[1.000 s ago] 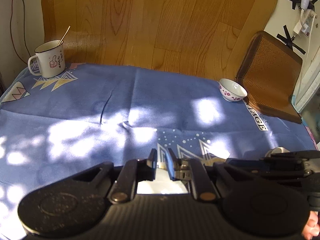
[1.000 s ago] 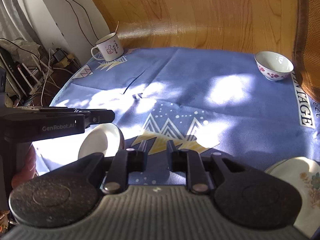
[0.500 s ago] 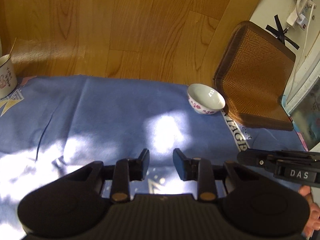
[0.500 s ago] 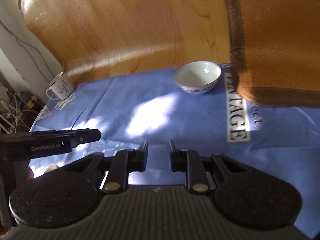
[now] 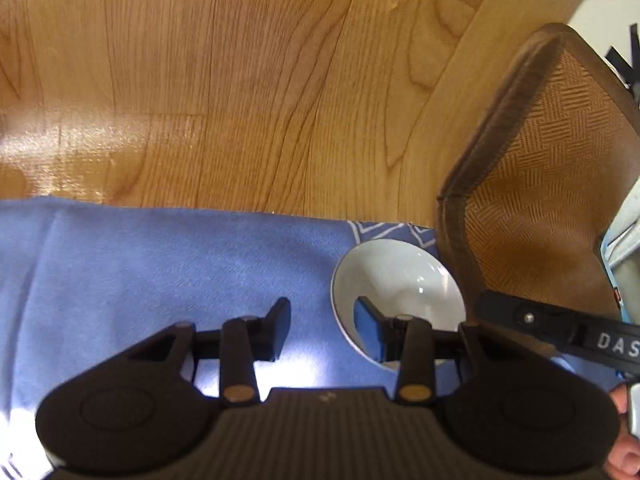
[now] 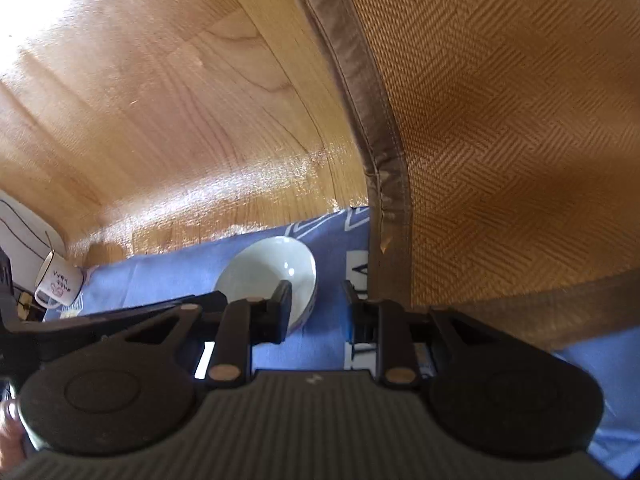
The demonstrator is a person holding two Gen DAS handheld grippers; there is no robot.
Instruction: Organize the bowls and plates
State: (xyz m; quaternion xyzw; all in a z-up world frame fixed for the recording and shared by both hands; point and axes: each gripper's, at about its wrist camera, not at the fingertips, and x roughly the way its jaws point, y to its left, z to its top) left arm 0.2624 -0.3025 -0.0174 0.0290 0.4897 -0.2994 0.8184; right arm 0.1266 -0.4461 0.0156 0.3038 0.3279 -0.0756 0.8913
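While both tools converge on bowl (image 5: 394, 280), left gripper (image 5: 324, 328) spread, right finger over bowl's near rim. Right gripper (image 6: 316, 306) spread, left finger at bowl's right rim. Bowl near tablecloth (image 5: 140, 272) far edge, beside woven chair (image 6: 500, 140). Cloth bare leftward.

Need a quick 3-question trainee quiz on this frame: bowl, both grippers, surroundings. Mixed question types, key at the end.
1. True or false: the left gripper is shut on the white bowl.
2. Multiple choice: the bowl sits on A) the wooden floor, B) the blue tablecloth, C) the woven chair seat.
3. Fill in: in the right wrist view, at the far left edge of the cloth, stands a white ____.

Key
1. False. Its jaws stand open; one fingertip overlaps the bowl's rim, with no grip visible. The right gripper is open too.
2. B, close beside the chair seat.
3. mug.
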